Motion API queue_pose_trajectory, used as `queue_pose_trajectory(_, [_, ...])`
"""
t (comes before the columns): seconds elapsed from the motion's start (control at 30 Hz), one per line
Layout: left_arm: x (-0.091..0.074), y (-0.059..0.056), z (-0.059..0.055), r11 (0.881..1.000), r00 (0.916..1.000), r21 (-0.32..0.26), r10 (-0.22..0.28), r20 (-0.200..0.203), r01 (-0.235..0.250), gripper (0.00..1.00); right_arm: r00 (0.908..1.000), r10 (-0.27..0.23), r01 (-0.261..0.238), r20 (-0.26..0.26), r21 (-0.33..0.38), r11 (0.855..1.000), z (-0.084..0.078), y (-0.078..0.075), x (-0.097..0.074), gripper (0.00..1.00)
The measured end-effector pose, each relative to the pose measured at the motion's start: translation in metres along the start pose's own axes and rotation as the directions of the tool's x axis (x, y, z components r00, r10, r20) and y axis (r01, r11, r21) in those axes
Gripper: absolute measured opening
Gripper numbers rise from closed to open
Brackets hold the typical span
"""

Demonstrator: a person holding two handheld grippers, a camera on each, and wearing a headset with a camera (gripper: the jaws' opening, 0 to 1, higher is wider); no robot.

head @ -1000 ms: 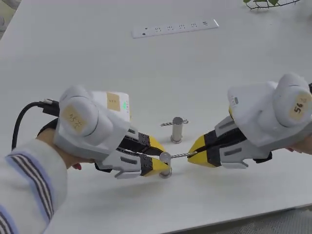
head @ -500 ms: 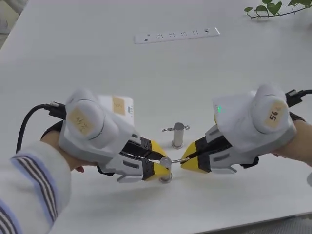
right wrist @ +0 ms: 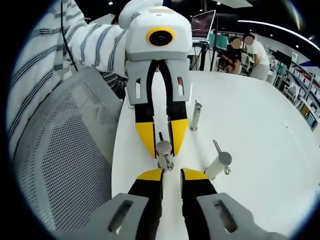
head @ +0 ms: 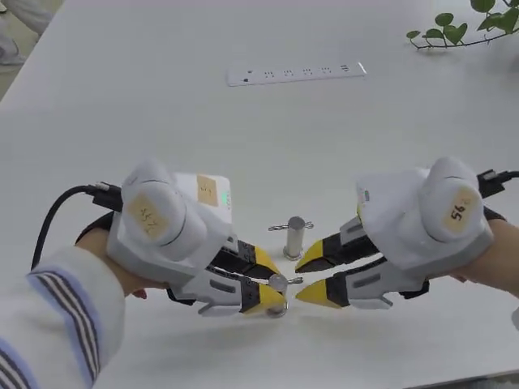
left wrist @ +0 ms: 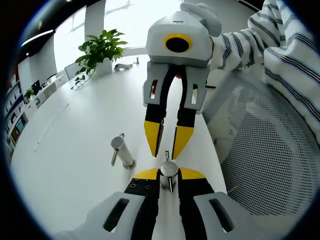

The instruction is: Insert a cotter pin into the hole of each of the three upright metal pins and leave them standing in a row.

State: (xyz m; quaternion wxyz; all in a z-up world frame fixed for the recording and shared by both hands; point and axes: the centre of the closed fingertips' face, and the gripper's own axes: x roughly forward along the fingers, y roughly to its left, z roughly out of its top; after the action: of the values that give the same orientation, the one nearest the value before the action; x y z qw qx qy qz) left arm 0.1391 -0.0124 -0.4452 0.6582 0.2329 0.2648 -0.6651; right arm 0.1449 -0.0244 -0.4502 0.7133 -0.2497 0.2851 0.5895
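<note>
Release is what has changed: your right gripper (head: 310, 274), which half a second ago pinched the thin wire cotter pin (head: 290, 280) by its outer end, now stands with its yellow-tipped jaws apart and empty, just beside the wire. The wire stays put, running level through the head of the nearest short silver upright metal pin (head: 277, 285), so this insertion looks done. Your left gripper (head: 272, 282) is clamped on that pin as before, holding it upright near the front edge of the white table (head: 162, 97). Just behind, apart from both tools, the second silver metal pin (head: 295, 237) stands free with a second cotter pin (head: 281, 228) already across its top. Farther off, in the right gripper view, a third silver metal pin (right wrist: 196, 116) stands upright beyond your left gripper; whether it carries a wire is too small to tell. If it does not, that one remains for you. The long white power strip (head: 296, 74) lies well beyond, uninvolved.
</note>
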Motion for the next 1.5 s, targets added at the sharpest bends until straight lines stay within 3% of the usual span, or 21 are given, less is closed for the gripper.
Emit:
queue_pose_trajectory(0.2, [0.001,0.0,0.0,1.0,0.9999,0.011,0.016,-0.002,-0.016,0.1,0.9994,0.033,-0.033,-0.008,-0.015,0.999,0.001,0.008,0.002,0.06])
queue_pose_trajectory(0.43, [0.001,0.0,0.0,1.0,0.9997,0.019,0.022,-0.007,-0.022,0.1,0.9995,0.03,-0.03,-0.01,-0.04,0.999,0.012,0.009,0.008,0.04])
queue_pose_trajectory(0.57, [0.002,0.0,0.0,1.0,0.9996,0.018,0.026,-0.007,-0.026,0.1,0.9983,0.035,-0.039,-0.047,-0.096,0.995,0.01,0.01,0.009,0.0])
queue_pose_trajectory(0.73, [0.003,0.0,0.0,1.0,0.9996,0.017,0.027,-0.007,-0.026,0.1,0.9983,0.037,-0.041,-0.044,-0.093,0.995,0.01,0.012,0.01,0.0])
queue_pose_trajectory(0.8, [0.003,0.0,0.0,1.0,0.9997,0.017,0.023,-0.008,-0.023,0.1,0.9991,0.036,-0.038,-0.02,-0.077,0.996,0.011,0.013,0.011,0.03])
queue_pose_trajectory(0.93, [-0.004,-0.006,0.001,1.0,0.9999,0.009,0.012,-0.01,-0.012,0.24,0.9991,0.039,-0.039,-0.017,-0.048,0.998,0.006,0.016,0.015,0.16])
queue_pose_trajectory(1.03, [-0.012,-0.01,0.002,1.0,0.9997,-0.023,0.017,0.017,-0.016,0.35,0.9991,0.042,-0.042,-0.009,-0.022,0.999,0.004,0.018,0.02,0.15])
queue_pose_trajectory(1.1, [-0.018,-0.01,0.001,0.997,0.998,-0.056,0.052,0.034,-0.05,0.42,0.9992,0.034,-0.034,0.022,-0.014,0.999,0.006,0.018,0.024,0.18])
queue_pose_trajectory(1.2, [-0.026,-0.016,0.002,0.988,0.9903,-0.141,0.086,0.109,-0.071,0.54,0.9973,0.033,-0.034,0.066,0.017,0.999,0.011,0.018,0.029,0.28])
queue_pose_trajectory(1.3, [-0.031,-0.02,-0.001,0.975,0.9834,-0.207,0.111,0.144,-0.08,0.66,0.9957,0.041,-0.043,0.082,0.025,0.999,0.011,0.018,0.033,0.28])
queue_pose_trajectory(1.37, [-0.037,-0.021,-0.006,0.949,0.971,-0.295,0.168,0.171,-0.112,0.74,0.9946,0.051,-0.054,0.091,0.037,0.998,0.012,0.019,0.037,0.27])
queue_pose_trajectory(1.4, [-0.04,-0.016,-0.01,0.93,0.9598,-0.332,0.224,0.17,-0.158,0.8,0.9941,0.053,-0.057,0.094,0.039,0.998,0.012,0.019,0.038,0.27])
queue_pose_trajectory(1.43, [-0.042,-0.015,-0.013,0.927,0.9526,-0.331,0.246,0.179,-0.177,0.84,0.9937,0.057,-0.062,0.096,0.044,0.997,0.012,0.019,0.039,0.27])
queue_pose_trajectory(1.5, [-0.043,-0.023,-0.02,0.906,0.9505,-0.393,0.248,0.187,-0.158,0.87,0.9922,0.065,-0.071,0.107,0.055,0.996,0.013,0.02,0.041,0.27])
